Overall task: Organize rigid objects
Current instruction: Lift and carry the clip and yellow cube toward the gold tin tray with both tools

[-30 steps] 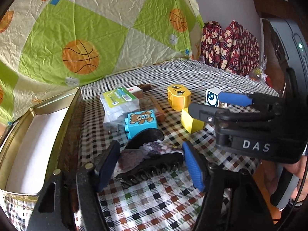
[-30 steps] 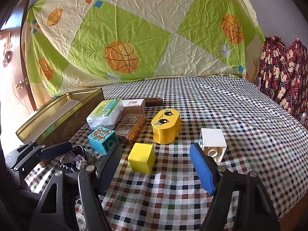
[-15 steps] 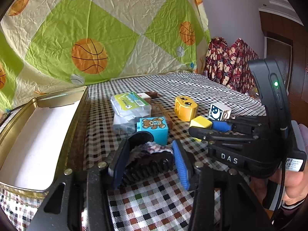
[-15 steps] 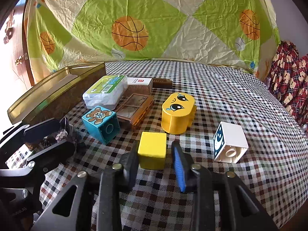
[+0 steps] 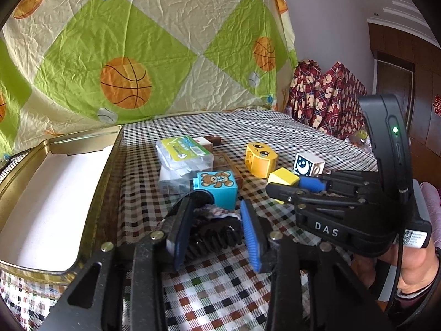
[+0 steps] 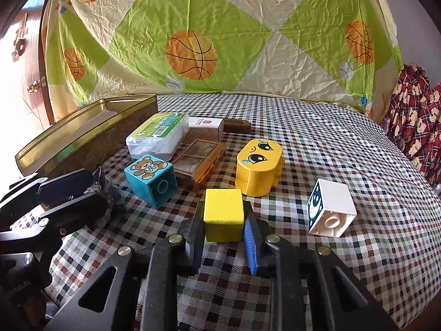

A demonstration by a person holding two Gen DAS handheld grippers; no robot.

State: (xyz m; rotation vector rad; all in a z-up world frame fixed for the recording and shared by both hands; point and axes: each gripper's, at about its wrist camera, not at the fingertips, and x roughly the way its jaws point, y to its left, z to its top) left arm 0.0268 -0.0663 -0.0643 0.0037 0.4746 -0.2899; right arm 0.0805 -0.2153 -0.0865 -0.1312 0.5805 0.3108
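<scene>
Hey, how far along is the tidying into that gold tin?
Nothing looks packed yet: the gold tin shows only its white liner. In hand: the left gripper is shut on a black hair claw clip, and the right gripper is shut on the yellow cube. The bear block, yellow face block, moon block and small boxes remain out.

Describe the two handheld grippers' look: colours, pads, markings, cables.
Both are black plastic with silver rivets. Left gripper and right gripper each have one blue ribbed pad and one dark. The right's body carries white "DAS" lettering, a green LED, a QR sticker and a black cable.

Tin (image 6: 82, 135) left of bear block (image 6: 150, 178); moon block (image 6: 332, 207) right.
</scene>
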